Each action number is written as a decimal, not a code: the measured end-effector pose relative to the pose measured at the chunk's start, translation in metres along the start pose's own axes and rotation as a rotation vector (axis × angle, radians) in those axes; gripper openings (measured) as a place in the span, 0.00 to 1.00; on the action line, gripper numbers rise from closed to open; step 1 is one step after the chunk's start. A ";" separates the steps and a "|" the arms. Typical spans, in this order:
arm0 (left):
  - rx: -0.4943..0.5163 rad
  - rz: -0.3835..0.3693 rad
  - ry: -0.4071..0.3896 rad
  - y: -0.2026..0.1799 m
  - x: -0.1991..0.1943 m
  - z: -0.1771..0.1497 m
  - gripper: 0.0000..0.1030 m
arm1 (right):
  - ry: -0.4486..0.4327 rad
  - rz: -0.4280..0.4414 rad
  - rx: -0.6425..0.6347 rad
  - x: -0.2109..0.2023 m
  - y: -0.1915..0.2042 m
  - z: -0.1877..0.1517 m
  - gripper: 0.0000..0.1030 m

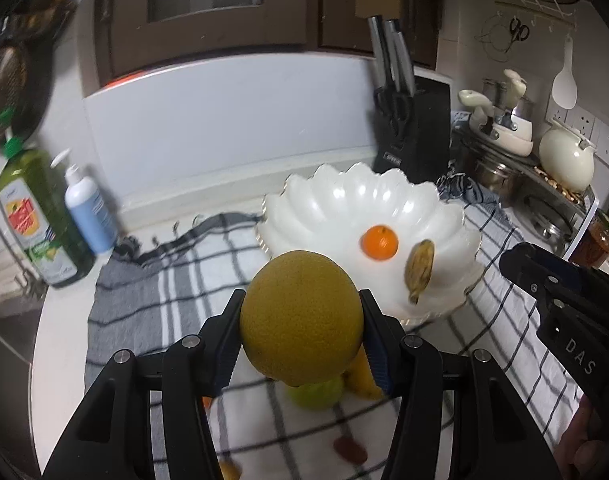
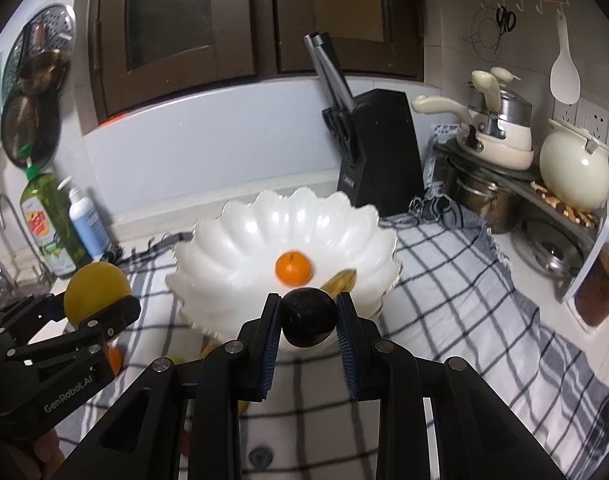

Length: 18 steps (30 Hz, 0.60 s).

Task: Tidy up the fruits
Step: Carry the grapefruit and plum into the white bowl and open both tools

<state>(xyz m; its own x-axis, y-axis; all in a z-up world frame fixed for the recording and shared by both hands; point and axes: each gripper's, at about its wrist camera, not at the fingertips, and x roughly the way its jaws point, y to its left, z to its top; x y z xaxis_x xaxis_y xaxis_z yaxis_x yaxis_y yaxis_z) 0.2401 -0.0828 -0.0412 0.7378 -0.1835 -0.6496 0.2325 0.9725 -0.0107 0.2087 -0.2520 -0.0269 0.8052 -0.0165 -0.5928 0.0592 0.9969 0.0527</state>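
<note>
Left gripper: the left gripper (image 1: 302, 320) was closed around a large yellow-green citrus (image 1: 302, 316), one finger pressed on each side, the fruit lifted clear of the checked cloth (image 1: 176, 280).
Right gripper: the right gripper (image 2: 308, 320) was clamped on a dark round fruit (image 2: 307, 316), carried just at the near rim of the white scalloped bowl (image 2: 240, 248).
Bowl: it sat on the cloth toward the back of the bench (image 1: 60, 340); a small orange (image 2: 293, 267) lay near its middle and a yellowish fruit piece (image 2: 338, 280) lay beside that, toward the near right wall. The rest of the bowl floor showed bare white.
Bowl edges: the fluted rim rose highest at the back; the near rim was low and partly hidden behind the right gripper's fingers.
Fruits left on cloth: under the left gripper lay a green fruit (image 1: 316, 394), a yellow one (image 1: 362, 380) touching it, and a red piece (image 1: 350, 450) nearer the camera, blurred.
Left margin: a green bottle (image 1: 40, 216) and a white pump bottle (image 1: 90, 212) stood close together beyond the cloth's left edge, well apart from the bowl.
Back margin: a black knife block (image 2: 378, 148) stood just behind the bowl's right rear rim.
Right margin: stacked pots (image 2: 496, 136) and a cream kettle (image 2: 574, 172) crowded a rack past the cloth's far right corner; open cloth lay between them and the bowl.
Between grippers: the two stood apart, the left one lower left of the bowl in the right wrist view.
</note>
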 end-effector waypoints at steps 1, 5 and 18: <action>0.003 -0.006 -0.001 -0.002 0.002 0.004 0.52 | -0.005 -0.003 0.005 0.002 -0.003 0.004 0.28; 0.021 -0.010 -0.010 -0.008 0.012 0.021 0.52 | -0.007 -0.012 0.021 0.013 -0.014 0.017 0.28; 0.036 -0.038 0.024 -0.017 0.063 0.042 0.52 | 0.039 -0.027 0.029 0.057 -0.029 0.030 0.28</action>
<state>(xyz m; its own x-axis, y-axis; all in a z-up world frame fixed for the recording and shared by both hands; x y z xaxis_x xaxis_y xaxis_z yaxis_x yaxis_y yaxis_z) 0.3097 -0.1170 -0.0499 0.7125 -0.2164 -0.6675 0.2831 0.9591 -0.0087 0.2707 -0.2845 -0.0379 0.7793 -0.0396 -0.6254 0.0980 0.9934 0.0592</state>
